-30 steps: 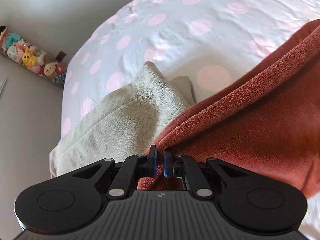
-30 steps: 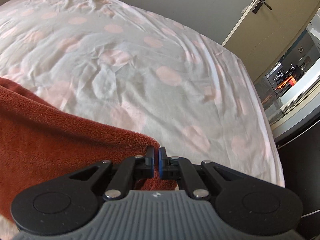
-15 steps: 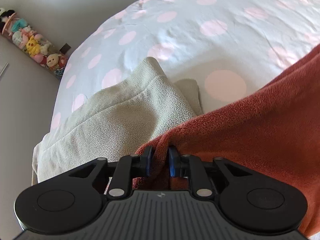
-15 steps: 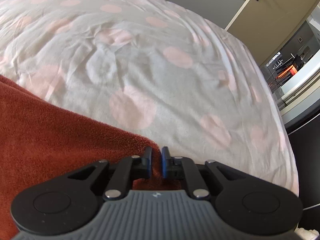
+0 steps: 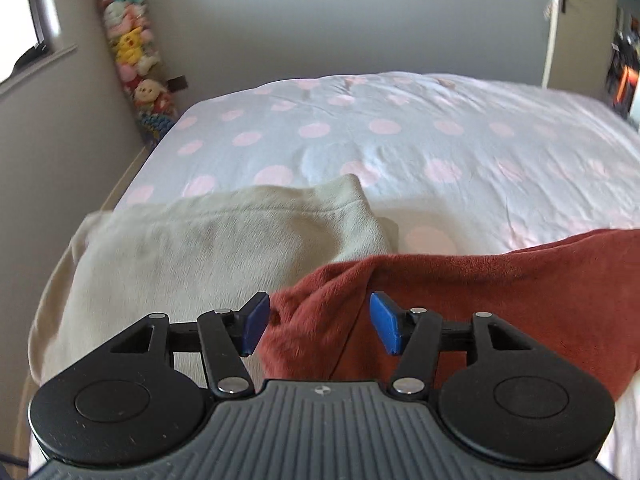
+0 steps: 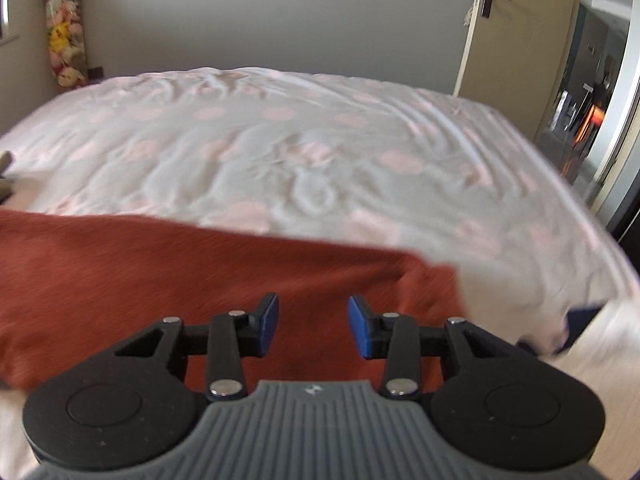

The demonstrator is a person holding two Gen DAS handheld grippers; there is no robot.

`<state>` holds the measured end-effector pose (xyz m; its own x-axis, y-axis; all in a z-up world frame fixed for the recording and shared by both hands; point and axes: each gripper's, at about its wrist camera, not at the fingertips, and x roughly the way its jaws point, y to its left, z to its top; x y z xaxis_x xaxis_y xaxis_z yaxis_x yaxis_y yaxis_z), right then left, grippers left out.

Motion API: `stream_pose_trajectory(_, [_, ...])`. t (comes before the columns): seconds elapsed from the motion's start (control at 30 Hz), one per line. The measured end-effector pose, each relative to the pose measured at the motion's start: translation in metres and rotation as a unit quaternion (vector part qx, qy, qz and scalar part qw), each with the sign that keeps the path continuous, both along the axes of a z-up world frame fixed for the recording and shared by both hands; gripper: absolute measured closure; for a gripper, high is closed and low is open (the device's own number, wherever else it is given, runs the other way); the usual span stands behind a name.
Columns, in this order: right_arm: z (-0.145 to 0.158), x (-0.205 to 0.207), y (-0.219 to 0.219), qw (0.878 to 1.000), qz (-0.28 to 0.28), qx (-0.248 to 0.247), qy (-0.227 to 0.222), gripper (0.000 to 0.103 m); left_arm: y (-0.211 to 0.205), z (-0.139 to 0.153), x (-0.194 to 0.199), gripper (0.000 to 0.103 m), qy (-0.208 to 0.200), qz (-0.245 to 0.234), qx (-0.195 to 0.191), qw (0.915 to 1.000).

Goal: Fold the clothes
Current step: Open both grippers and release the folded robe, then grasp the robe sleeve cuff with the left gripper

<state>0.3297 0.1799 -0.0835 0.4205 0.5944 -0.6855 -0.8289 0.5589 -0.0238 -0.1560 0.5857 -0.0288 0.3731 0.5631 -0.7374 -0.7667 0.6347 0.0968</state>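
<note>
A rust-red fleece garment [image 5: 500, 292] lies folded flat on the bed; it also shows in the right wrist view [image 6: 200, 280]. My left gripper [image 5: 318, 326] is open above its left corner, blue pads [image 5: 383, 322] apart, holding nothing. My right gripper [image 6: 312, 326] is open above its right part, near the right edge, holding nothing. A pale beige fleece garment [image 5: 208, 256] lies to the left of the red one, its right edge under the red corner.
The bed has a white sheet with pink dots [image 5: 400, 136], also in the right wrist view [image 6: 320, 152]. A hanging column of plush toys [image 5: 136, 64] is at the far left wall. A door [image 6: 516, 28] stands at the right. The bed's right edge [image 6: 592, 240] drops off.
Both grippers were shut on the red garment's edge and have opened and let go. The garment now lies flat on the bed. Both cameras have tilted up and drawn back.
</note>
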Motion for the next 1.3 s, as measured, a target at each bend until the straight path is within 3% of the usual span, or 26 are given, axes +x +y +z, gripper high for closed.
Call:
stream_pose_trajectory(0.13, [-0.023, -0.055, -0.02, 0.998, -0.013, 0.04, 0.048, 0.061, -0.006, -0.012, -0.032, 0.049, -0.021, 0.016, -0.016, 0.9995])
stream_pose_trajectory(0.27, [-0.051, -0.094, -0.024, 0.994, -0.03, 0.058, 0.088, 0.061, 0.006, -0.03, -0.04, 0.049, -0.06, 0.028, -0.039, 0.9971])
stream_pose_trajectory(0.47, [-0.081, -0.118, -0.012, 0.998, -0.03, 0.035, 0.037, 0.06, 0.033, -0.054, -0.031, 0.049, -0.077, 0.037, -0.053, 0.995])
stream_pose_trajectory(0.53, [-0.088, -0.119, -0.009, 0.999, -0.033, 0.025, 0.013, 0.059, 0.037, -0.06, -0.028, 0.058, -0.077, 0.026, -0.056, 0.9951])
stream_pose_trajectory(0.6, [-0.094, -0.118, -0.008, 0.999, -0.037, 0.021, 0.004, 0.059, 0.034, -0.062, -0.027, 0.069, -0.072, 0.016, -0.04, 0.9964])
stream_pose_trajectory(0.67, [-0.098, -0.116, -0.006, 0.999, -0.037, 0.019, -0.002, 0.059, 0.027, -0.059, -0.027, 0.073, -0.072, -0.001, -0.022, 0.9972])
stream_pose_trajectory(0.83, [-0.1, -0.118, -0.004, 0.999, -0.026, 0.014, -0.013, 0.058, 0.008, -0.037, -0.028, 0.075, -0.075, -0.052, 0.03, 0.9954])
stream_pose_trajectory(0.97, [-0.103, -0.119, -0.002, 1.0, -0.021, 0.015, -0.011, 0.056, 0.026, -0.043, -0.015, 0.075, -0.057, -0.043, 0.012, 0.9974])
stream_pose_trajectory(1.13, [-0.103, -0.12, -0.001, 1.0, -0.019, 0.017, -0.009, 0.055, 0.052, -0.071, -0.01, 0.064, -0.048, 0.008, -0.031, 0.9983])
stream_pose_trajectory(1.2, [-0.103, -0.118, -0.001, 1.0, -0.021, 0.02, -0.006, 0.054, 0.049, -0.073, -0.013, 0.045, -0.045, 0.023, -0.017, 0.9986])
stream_pose_trajectory(1.3, [-0.105, -0.118, 0.0, 1.0, -0.018, 0.021, -0.004, 0.052, 0.043, -0.073, -0.017, 0.029, -0.033, 0.026, 0.004, 0.9991])
